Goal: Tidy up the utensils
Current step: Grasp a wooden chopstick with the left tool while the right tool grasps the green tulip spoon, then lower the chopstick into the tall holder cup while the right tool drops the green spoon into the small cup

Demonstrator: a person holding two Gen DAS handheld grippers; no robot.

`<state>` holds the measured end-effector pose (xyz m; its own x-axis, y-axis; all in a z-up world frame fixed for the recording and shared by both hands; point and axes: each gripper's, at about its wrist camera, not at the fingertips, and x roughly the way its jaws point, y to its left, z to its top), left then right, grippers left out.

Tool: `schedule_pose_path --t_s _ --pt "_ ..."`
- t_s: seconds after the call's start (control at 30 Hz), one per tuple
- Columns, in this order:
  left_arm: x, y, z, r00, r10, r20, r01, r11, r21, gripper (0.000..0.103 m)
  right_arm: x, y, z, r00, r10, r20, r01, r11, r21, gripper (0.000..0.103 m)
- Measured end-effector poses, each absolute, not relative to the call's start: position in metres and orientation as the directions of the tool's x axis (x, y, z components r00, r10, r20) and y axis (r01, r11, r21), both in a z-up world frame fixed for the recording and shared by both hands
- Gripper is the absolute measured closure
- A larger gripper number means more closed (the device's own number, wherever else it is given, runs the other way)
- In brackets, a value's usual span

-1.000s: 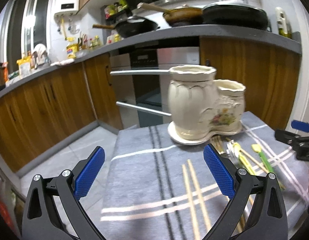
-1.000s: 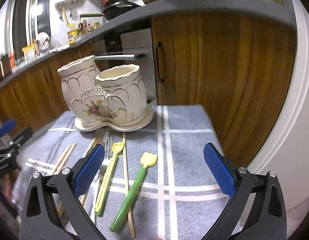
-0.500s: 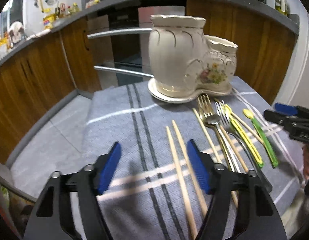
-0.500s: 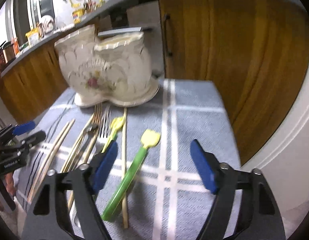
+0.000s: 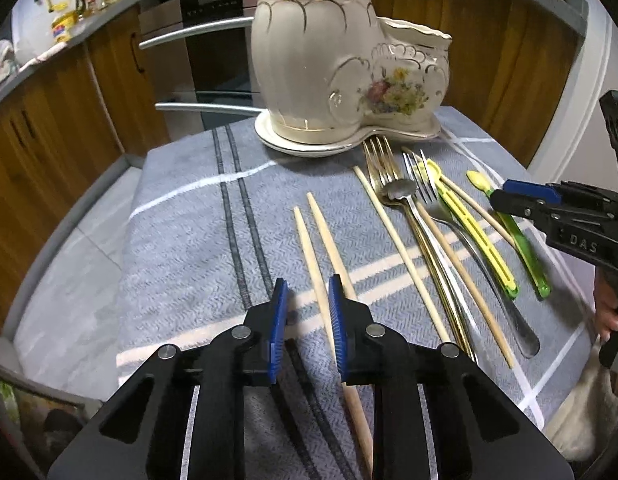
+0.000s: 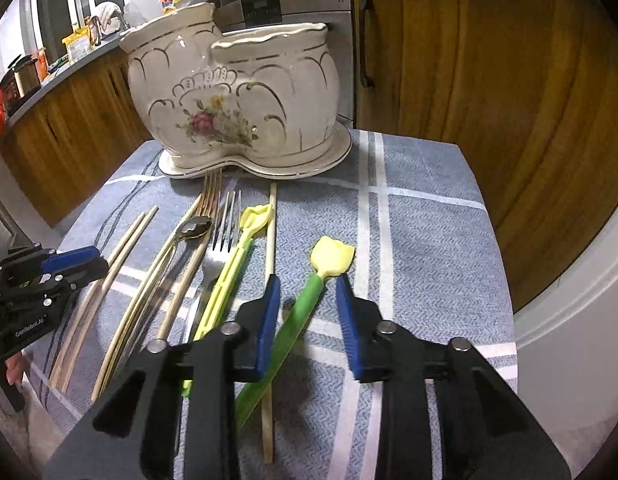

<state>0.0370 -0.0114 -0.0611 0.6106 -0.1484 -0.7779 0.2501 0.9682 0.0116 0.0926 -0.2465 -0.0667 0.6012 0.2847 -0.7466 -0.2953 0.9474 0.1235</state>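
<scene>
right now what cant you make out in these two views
- Inside of the holder: both views look from below its rims.
- Near ends of the chopsticks: left view, the left gripper covers them.
- Tail of the green utensil: right view, hidden under the right gripper.
- Counter items: both views, too small.

Cream holder [image 6: 245, 92] with gold scallop lines and a pink-and-yellow floral motif. Grey-blue herringbone cloth [image 6: 421, 216] with white and dark stripes. Green-handled, yellow-headed utensil [image 6: 309, 300]. Pale wooden chopsticks [image 5: 321, 240]. Gold fork [image 5: 383, 164].
</scene>
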Motion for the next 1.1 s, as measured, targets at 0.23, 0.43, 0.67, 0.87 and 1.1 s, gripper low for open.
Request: schedule_pose_path --t_s 0.23,0.43,0.67,0.87,1.1 --pt "0.044 -0.022 -0.062 0.61 -0.106 -0.785 0.258 0.964 0.071 0.081 0.098 -0.239 -0.072 0.588 0.244 -0.771 -0.308 0.949 0.066 0.086" --pt "0.052 -0.019 -0.06 0.599 -0.086 -0.796 0.251 0.964 0.085 0.096 0.097 -0.239 -0.068 0.595 0.265 -0.759 -0.326 0.942 0.073 0.093" --pt "0.045 -0.005 -0.041 0.655 -0.145 -0.742 0.244 0.969 0.026 0.097 0.088 -0.252 -0.041 0.68 0.328 -0.656 -0.319 0.938 0.139 0.093" --pt "0.031 0.003 0.019 0.801 -0.244 -0.546 0.263 0.964 -0.046 0.097 0.084 -0.259 0.012 0.814 0.381 -0.438 -0.329 0.924 0.193 0.093" --pt "0.051 0.001 0.075 0.887 -0.337 -0.314 0.321 0.941 -0.104 0.097 0.118 -0.249 0.054 0.866 0.446 -0.228 -0.394 0.887 0.24 0.093"
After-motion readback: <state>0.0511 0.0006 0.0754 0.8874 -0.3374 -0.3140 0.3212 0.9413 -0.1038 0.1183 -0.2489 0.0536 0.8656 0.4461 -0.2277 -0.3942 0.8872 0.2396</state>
